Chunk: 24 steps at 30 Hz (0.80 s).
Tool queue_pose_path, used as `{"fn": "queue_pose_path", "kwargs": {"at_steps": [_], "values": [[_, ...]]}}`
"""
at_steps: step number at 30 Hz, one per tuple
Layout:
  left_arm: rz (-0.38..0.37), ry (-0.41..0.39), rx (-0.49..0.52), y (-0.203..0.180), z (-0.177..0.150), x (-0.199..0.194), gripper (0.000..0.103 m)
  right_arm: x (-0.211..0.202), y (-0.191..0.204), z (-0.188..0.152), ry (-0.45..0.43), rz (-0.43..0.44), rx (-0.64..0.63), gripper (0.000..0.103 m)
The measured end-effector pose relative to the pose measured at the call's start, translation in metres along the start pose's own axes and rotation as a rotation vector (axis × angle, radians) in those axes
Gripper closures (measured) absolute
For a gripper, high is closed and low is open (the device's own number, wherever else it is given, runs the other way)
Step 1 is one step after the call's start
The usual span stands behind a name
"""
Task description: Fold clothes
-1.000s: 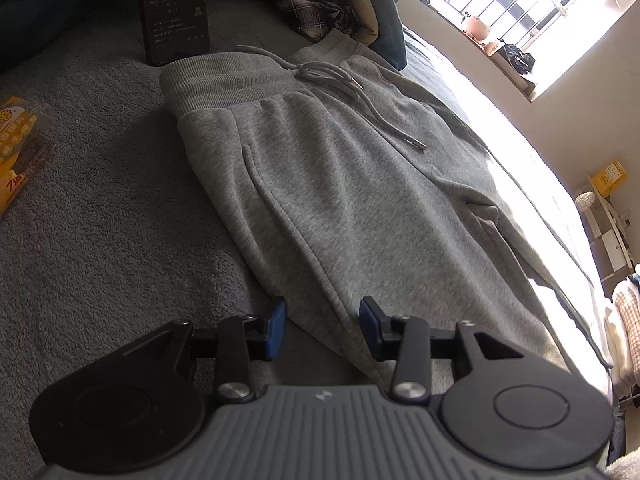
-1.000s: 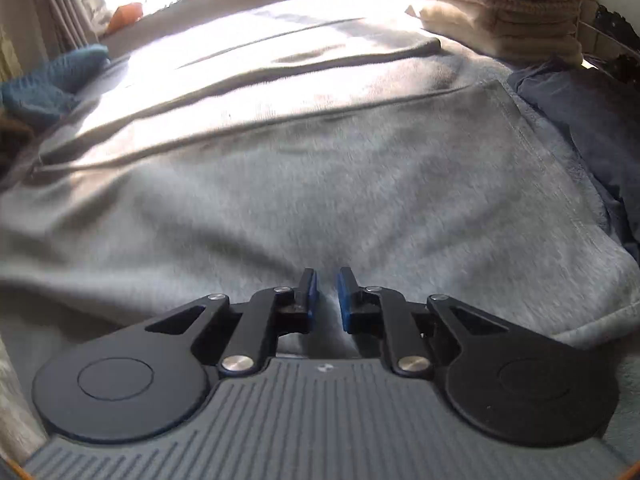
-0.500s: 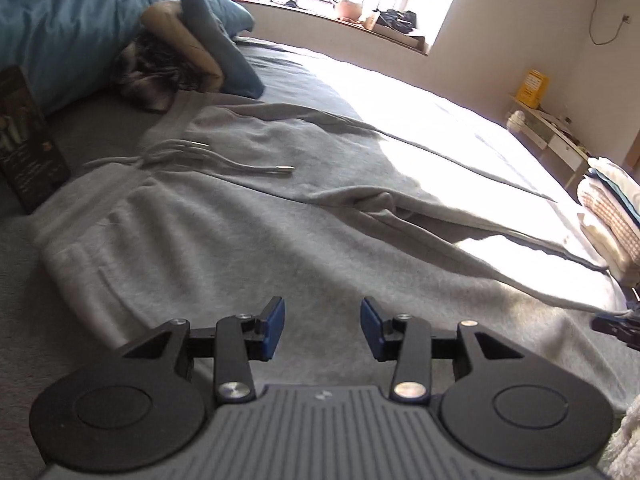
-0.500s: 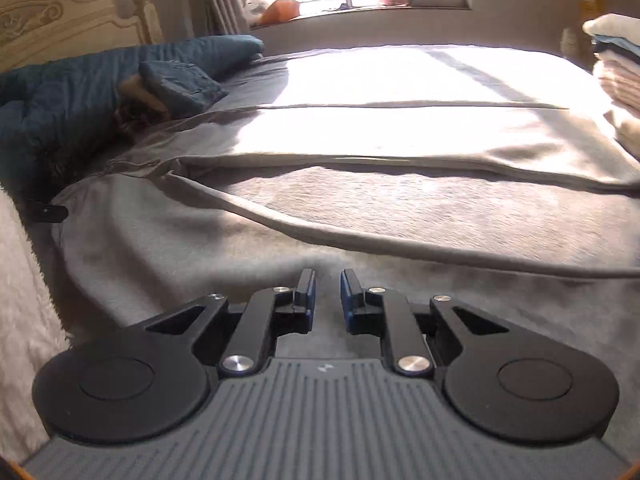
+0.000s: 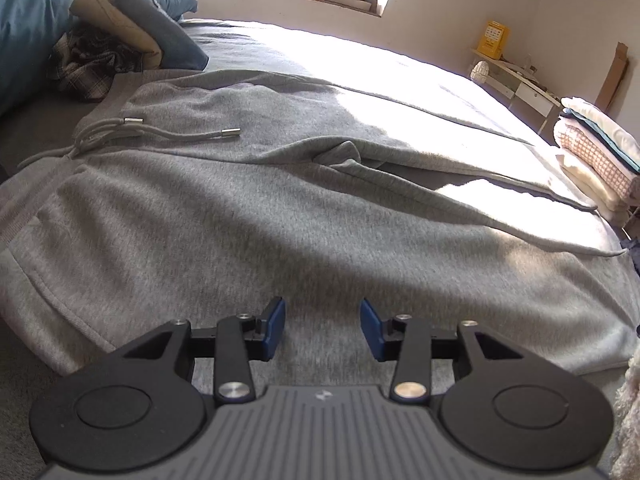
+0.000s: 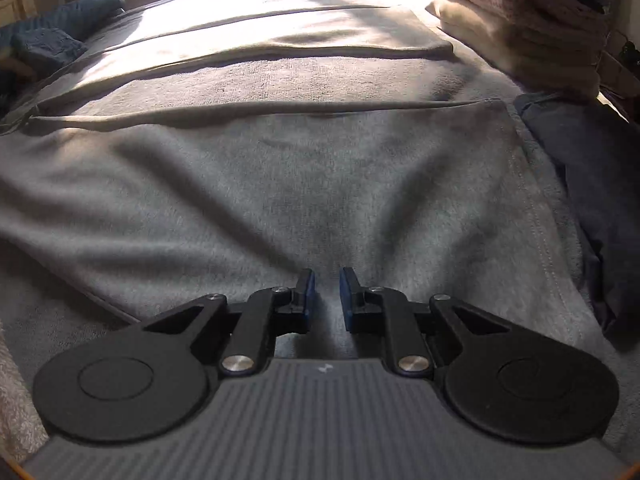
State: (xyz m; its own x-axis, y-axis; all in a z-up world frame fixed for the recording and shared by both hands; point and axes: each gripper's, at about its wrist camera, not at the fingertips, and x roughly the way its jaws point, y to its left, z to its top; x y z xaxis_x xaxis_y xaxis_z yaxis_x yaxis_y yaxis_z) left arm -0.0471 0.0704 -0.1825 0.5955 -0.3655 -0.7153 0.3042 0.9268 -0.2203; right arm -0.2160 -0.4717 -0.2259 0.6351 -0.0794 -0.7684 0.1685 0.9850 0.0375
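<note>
Hovering lower centre: left gripper (image 5: 322, 328), jaws apart, empty; right gripper (image 6: 327, 300), jaws narrowly parted and opening, empty. Beyond: grey sweatpants (image 5: 248, 220) spread mid-frame, cuffs cut off right. Upper right: folded stack (image 5: 596, 160), partly cropped.

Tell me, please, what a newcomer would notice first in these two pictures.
First come the grey sweatpants, spread flat across the bed, their drawstring lying at the waistband on the left. The left gripper hovers open over the near leg; the right gripper is opening, nothing between its jaws. A folded stack sits at the bed's far right edge.
</note>
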Motion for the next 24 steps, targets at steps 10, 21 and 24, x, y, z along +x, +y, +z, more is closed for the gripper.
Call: {"fn": "queue_pose_path", "kwargs": {"at_steps": [10, 21, 24], "values": [[-0.242, 0.047, 0.267, -0.1, 0.009, 0.066, 0.058, 0.077, 0.17, 0.081, -0.071, 0.519, -0.159, 0.088], [-0.181, 0.108, 0.358, -0.051, -0.045, 0.003, 0.057, -0.016, 0.045, -0.036, 0.006, 0.316, 0.105, 0.09], [-0.228, 0.088, 0.28, -0.043, -0.031, -0.012, 0.059, -0.039, 0.025, -0.038, -0.048, 0.283, 0.191, 0.087]]}}
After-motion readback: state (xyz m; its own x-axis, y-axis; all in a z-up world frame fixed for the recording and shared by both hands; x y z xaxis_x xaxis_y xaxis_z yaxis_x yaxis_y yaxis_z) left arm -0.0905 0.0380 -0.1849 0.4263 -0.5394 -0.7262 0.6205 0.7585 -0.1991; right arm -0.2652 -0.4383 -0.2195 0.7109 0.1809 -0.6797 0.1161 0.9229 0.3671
